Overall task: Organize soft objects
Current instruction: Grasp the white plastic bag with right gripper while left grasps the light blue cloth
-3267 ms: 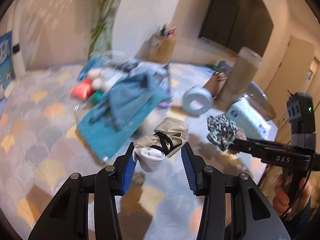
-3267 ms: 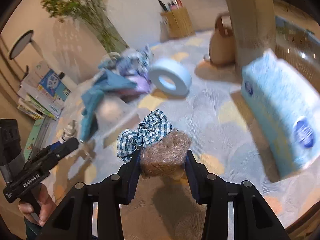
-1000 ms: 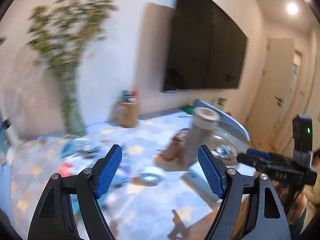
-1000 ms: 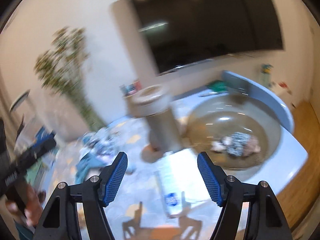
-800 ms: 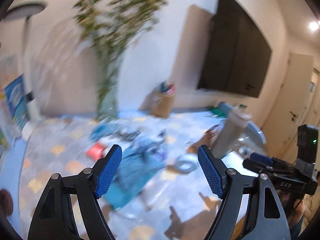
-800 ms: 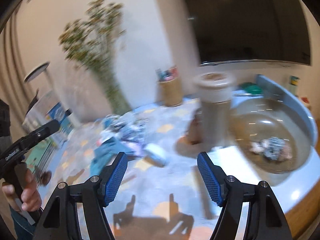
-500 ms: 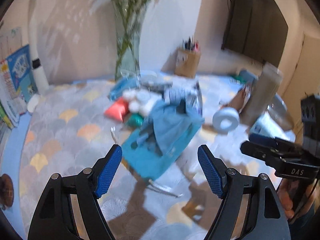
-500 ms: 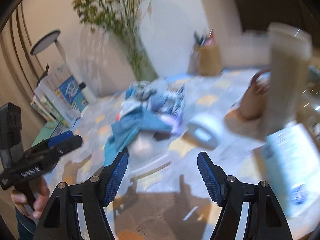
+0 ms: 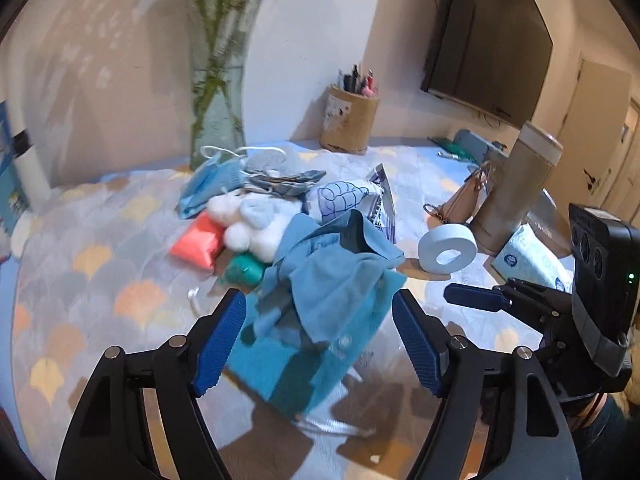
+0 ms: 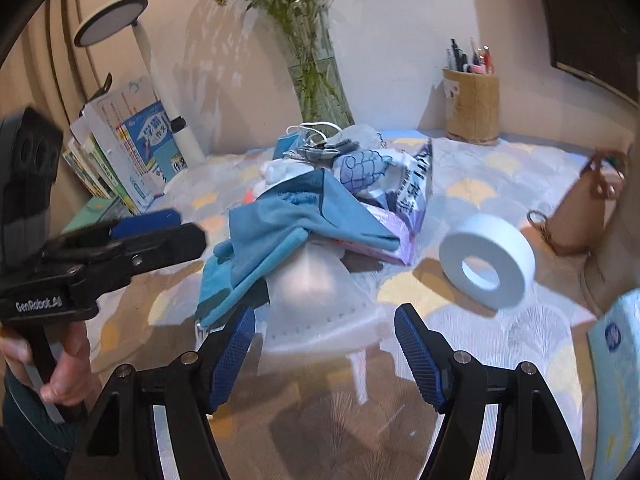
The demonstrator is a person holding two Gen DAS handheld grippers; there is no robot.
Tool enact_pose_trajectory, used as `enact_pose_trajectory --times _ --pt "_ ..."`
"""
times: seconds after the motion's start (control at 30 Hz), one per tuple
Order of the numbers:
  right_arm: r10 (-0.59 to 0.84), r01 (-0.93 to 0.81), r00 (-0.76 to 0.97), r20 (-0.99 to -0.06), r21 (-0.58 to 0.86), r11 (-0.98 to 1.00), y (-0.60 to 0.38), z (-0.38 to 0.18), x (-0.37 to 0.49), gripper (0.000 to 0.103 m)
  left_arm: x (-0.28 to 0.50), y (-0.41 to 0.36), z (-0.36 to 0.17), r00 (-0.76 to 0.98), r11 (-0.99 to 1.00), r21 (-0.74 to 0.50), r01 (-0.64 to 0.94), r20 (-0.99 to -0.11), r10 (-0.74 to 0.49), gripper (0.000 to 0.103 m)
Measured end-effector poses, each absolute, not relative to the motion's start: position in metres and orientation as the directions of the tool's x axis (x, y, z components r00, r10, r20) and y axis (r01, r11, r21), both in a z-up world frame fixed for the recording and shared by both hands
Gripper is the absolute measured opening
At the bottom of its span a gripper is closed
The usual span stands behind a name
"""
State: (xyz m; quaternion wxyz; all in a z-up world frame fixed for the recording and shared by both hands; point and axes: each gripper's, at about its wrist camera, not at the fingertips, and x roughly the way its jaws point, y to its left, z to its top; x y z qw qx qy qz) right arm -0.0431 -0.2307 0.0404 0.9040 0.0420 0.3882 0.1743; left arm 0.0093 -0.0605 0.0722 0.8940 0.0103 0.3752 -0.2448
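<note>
Sprawling across the scallop-patterned quilted table cover point(image 9: 100, 248), a heap of soft things remains unsorted, so most of the task looks undone. Largest is the blue cloth draped over a teal towel point(image 9: 332, 280), then a white moulded face mask point(image 10: 316, 300) at the heap's near edge, white fluffy balls point(image 9: 256, 228) and a coral-pink soft pack point(image 9: 198, 240). The left gripper point(image 9: 320, 344) hovers above the cloth, jaws narrowing slightly, empty. The right gripper point(image 10: 324, 352) stands wide and empty, framing the mask, perhaps just short of it.

Glass vase point(image 9: 218, 120) of green stems, pen holder point(image 9: 350, 120), tape roll point(image 9: 447, 248), books point(image 10: 132, 152), wall-mounted TV point(image 9: 486, 36)
</note>
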Motion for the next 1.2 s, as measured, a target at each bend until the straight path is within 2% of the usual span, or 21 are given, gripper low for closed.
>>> enact_pose_trajectory --times 0.13,0.2,0.27,0.3,0.33,0.37,0.4,0.43,0.47,0.6,0.77,0.93,1.1,1.17,1.2 --pt "0.330 -0.292 0.609 -0.721 0.182 0.939 -0.224 0.033 -0.028 0.071 0.035 -0.066 0.057 0.564 0.885 -0.165 0.435 -0.716 -0.411 0.074" --pt "0.326 -0.301 0.593 -0.736 0.173 0.938 -0.221 0.028 -0.022 0.071 0.045 -0.067 0.050 0.541 0.879 -0.192 0.436 -0.725 -0.427 0.064" --pt "0.329 -0.310 0.579 -0.746 0.171 0.935 -0.217 0.024 -0.017 0.071 0.052 -0.069 0.046 0.517 0.870 -0.220 0.442 -0.730 -0.447 0.047" --pt "0.329 -0.313 0.572 -0.752 0.170 0.934 -0.215 0.022 -0.014 0.071 0.054 -0.070 0.044 0.514 0.869 -0.226 0.441 -0.730 -0.451 0.046" --pt "0.329 -0.316 0.565 -0.757 0.170 0.934 -0.212 0.019 -0.010 0.071 0.056 -0.071 0.043 0.512 0.867 -0.232 0.442 -0.728 -0.456 0.041" --pt "0.327 -0.317 0.564 -0.759 0.167 0.934 -0.211 0.018 -0.008 0.071 0.057 -0.072 0.042 0.510 0.864 -0.236 0.445 -0.726 -0.461 0.029" --pt "0.324 -0.318 0.563 -0.760 0.163 0.934 -0.210 0.017 -0.006 0.071 0.056 -0.074 0.042 0.510 0.862 -0.237 0.449 -0.724 -0.465 0.024" --pt "0.319 -0.316 0.565 -0.761 0.158 0.935 -0.208 0.016 -0.004 0.071 0.056 -0.075 0.042 0.513 0.863 -0.230 0.450 -0.724 -0.461 0.013" --pt "0.310 -0.313 0.567 -0.763 0.149 0.938 -0.207 0.015 -0.002 0.071 0.055 -0.075 0.043 0.517 0.864 -0.226 0.450 -0.723 -0.458 0.010" --pt "0.301 -0.308 0.563 -0.770 0.142 0.941 -0.204 0.010 0.003 0.065 0.050 -0.071 0.050 0.546 0.870 -0.225 0.439 -0.702 -0.457 0.008" --pt "0.316 -0.322 0.577 -0.754 0.146 0.936 -0.204 0.014 -0.003 0.039 0.037 -0.059 0.071 0.578 0.859 -0.272 0.435 -0.647 -0.497 0.008" --pt "0.226 -0.265 0.591 -0.774 0.079 0.961 -0.205 0.022 -0.017 0.038 0.021 -0.040 0.095 0.601 0.842 -0.310 0.441 -0.596 -0.533 0.008" --pt "0.141 -0.180 0.595 -0.791 0.039 0.983 -0.222 0.038 -0.036 0.038 0.016 -0.041 0.089 0.592 0.853 -0.286 0.436 -0.623 -0.511 0.010" --pt "0.083 -0.143 0.609 -0.789 -0.006 0.990 -0.227 0.046 -0.044 0.038 0.025 -0.047 0.077 0.555 0.853 -0.299 0.427 -0.658 -0.508 0.034" --pt "0.060 -0.132 0.615 -0.786 -0.027 0.991 -0.228 0.049 -0.048 0.038 0.028 -0.050 0.072 0.547 0.853 -0.294 0.431 -0.667 -0.506 0.038"
